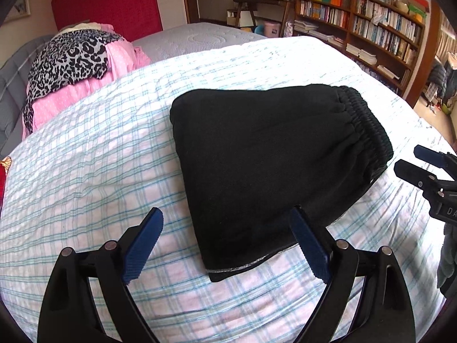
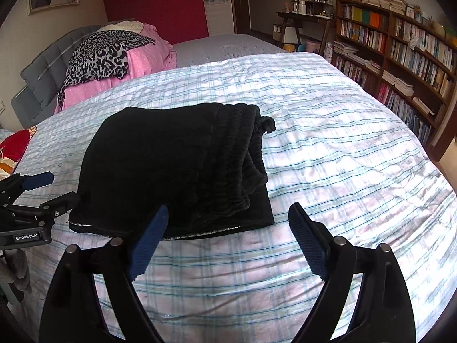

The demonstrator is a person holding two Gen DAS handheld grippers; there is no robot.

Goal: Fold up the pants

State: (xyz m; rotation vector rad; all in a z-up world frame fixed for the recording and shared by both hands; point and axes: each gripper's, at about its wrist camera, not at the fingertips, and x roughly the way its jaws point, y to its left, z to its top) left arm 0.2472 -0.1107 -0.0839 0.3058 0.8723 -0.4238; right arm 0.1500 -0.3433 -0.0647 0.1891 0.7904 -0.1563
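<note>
A bed (image 2: 328,120) under a checked cover fills both views. A tall bookshelf (image 2: 400,51) is seen along its right side, and a pile of pink and leopard-print bedding (image 2: 114,63) lies at its head. The black pants (image 2: 171,165) are laid near the foot edge, folded into a compact stack with the elastic waistband on top. The left gripper (image 1: 225,243) and the right gripper (image 2: 228,237) are held tilted downward just short of the pants, both spread wide with nothing clamped.

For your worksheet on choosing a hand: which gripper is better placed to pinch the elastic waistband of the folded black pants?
Probably right: its gripper sits open just below the waistband; the left gripper faces the opposite hem corner.
</note>
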